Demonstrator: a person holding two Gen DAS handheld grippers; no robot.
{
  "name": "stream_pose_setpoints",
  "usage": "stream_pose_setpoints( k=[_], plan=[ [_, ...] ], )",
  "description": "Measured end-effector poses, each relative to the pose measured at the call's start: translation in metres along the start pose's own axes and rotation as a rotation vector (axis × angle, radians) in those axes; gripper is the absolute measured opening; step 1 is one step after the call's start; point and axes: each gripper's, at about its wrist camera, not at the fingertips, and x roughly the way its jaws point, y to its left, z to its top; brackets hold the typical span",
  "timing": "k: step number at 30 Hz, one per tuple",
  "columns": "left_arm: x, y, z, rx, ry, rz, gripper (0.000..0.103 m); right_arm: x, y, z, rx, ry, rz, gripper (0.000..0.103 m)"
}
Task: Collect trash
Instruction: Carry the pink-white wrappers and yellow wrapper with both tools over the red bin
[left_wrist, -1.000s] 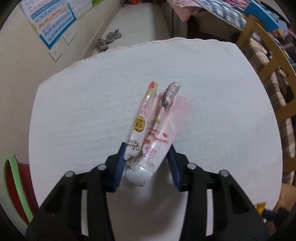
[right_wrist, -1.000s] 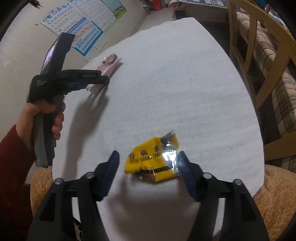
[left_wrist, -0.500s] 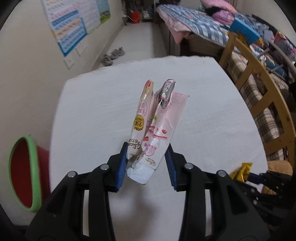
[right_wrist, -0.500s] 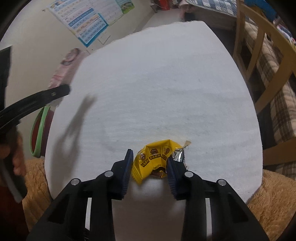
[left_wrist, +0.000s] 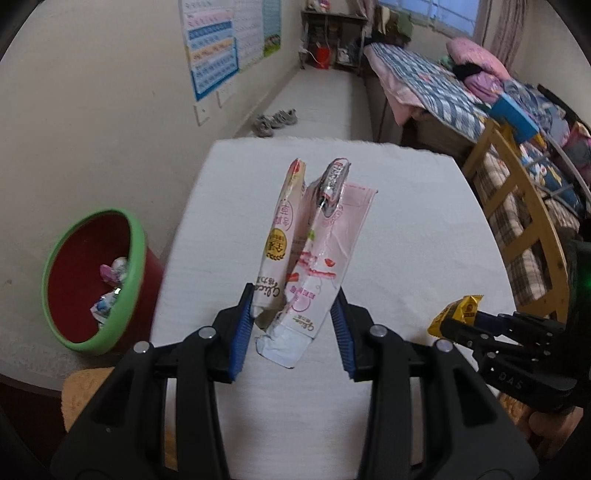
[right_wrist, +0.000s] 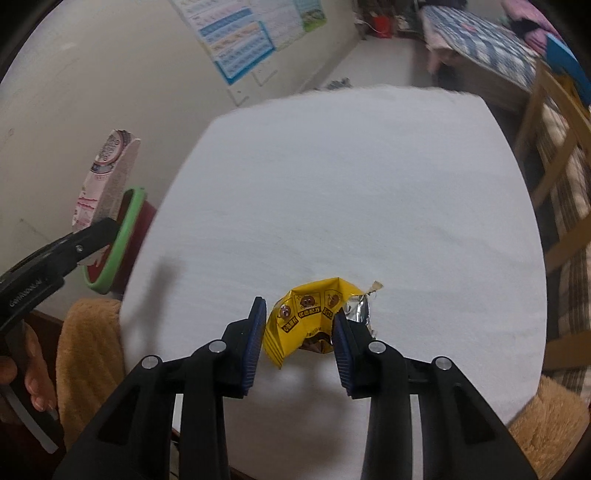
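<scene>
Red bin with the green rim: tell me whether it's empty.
Not empty. The left wrist view shows a few crumpled wrappers lying inside the red bin.

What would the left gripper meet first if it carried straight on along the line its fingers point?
Probably the white table. The left gripper, shut on the pink wrapper, points down at its cloth, with nothing else ahead. The red bin lies off to the left, though depth is uncertain.

The pink and white wrapper (left_wrist: 314, 258) bears the script word "Glico", printed twice near its torn lower end, beside Chinese characters too small to read and a round gold seal. The yellow wrapper (right_wrist: 306, 317) shows three cartoon faces above Chinese characters that cannot be made out. The wall chart (left_wrist: 214, 48) has rows of print, unreadable.
</scene>
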Motion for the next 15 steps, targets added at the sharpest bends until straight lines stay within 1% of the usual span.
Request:
stream_pose_setpoints(
  k=[5, 10, 15],
  plan=[
    [-0.014, 0.021, 0.003, -0.042, -0.042, 0.007, 0.038, -0.006, 0.030, 0.017, -0.070, -0.025, 0.018, 0.034],
    [-0.027, 0.042, 0.001, -0.078, -0.079, 0.032, 0.038, -0.005, 0.065, 0.033, -0.140, -0.040, 0.044, 0.034],
    [-0.035, 0.065, -0.005, -0.123, -0.092, 0.062, 0.038, -0.003, 0.098, 0.043, -0.196, -0.047, 0.076, 0.034]
  ],
)
